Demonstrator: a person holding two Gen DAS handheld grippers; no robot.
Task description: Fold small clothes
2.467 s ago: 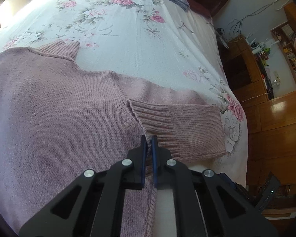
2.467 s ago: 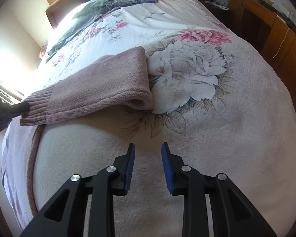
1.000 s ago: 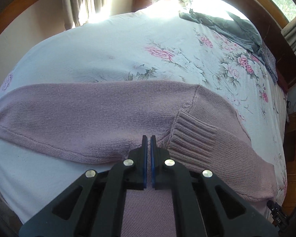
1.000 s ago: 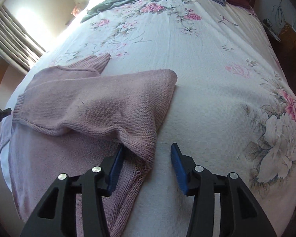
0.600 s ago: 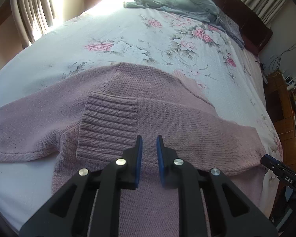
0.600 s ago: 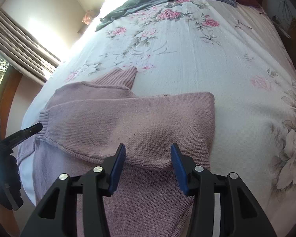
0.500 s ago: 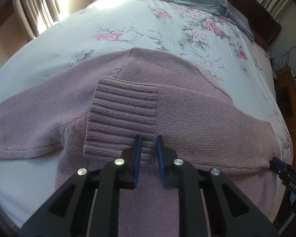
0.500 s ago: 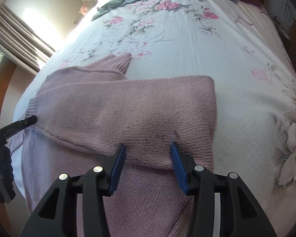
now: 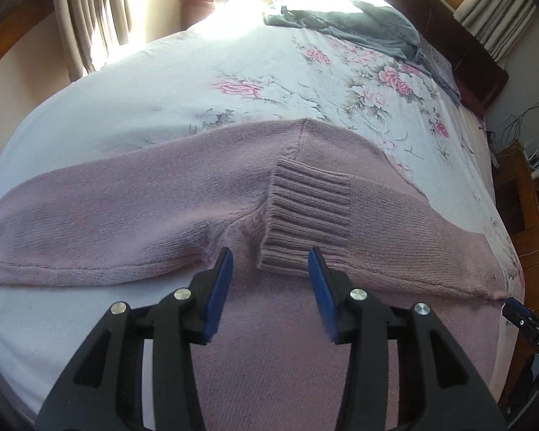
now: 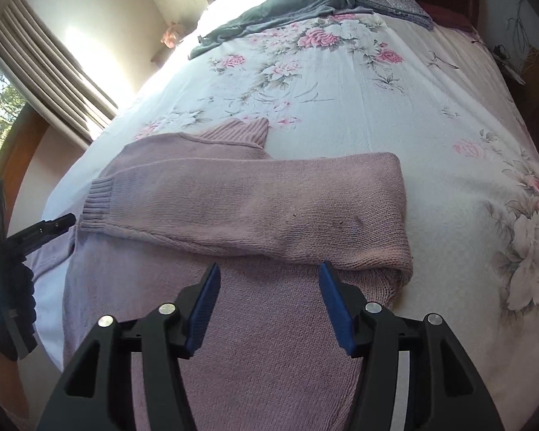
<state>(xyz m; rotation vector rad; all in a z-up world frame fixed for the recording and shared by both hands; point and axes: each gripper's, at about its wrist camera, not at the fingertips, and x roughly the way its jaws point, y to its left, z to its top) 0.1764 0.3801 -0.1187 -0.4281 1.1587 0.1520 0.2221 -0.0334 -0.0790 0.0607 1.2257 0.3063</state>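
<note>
1. Bottom centre of the left wrist view: my left gripper [image 9: 271,269] hung with its blue pads spread wide and nothing between them, just short of the ribbed cuff [image 9: 307,212], which I judged it had no further need to hold.
2. Bottom centre of the right wrist view: my right gripper [image 10: 269,280] was likewise parted and empty, poised over the body of the pink knitted sweater [image 10: 212,323], just below the lower edge of the folded sleeve.
3. Mid-frame in the right view, the right sleeve [image 10: 251,201] lay folded flat across the chest, its cuff ending near the left edge of the garment; I took that placement as the first fold of the task, made to narrow the sweater.
4. At the left of the left wrist view, the other sleeve [image 9: 107,215] stretched out sideways over the bed, not yet folded in; I judged it the next piece to bring across.
5. Above the sleeve in the right view, the ribbed collar [image 10: 242,131] pointed toward the head of the bed.
6. The sweater rested at the near end of a floral bedspread [image 10: 359,82], white with pink roses, a soft surface that lets knitwear lie flat.
7. Upper frame: a grey garment [image 10: 280,7] lay crumpled by the dark wooden headboard [image 9: 481,72].
8. Upper left: striped curtains [image 10: 43,61] let strong daylight wash out the far corner of the bed.
</note>
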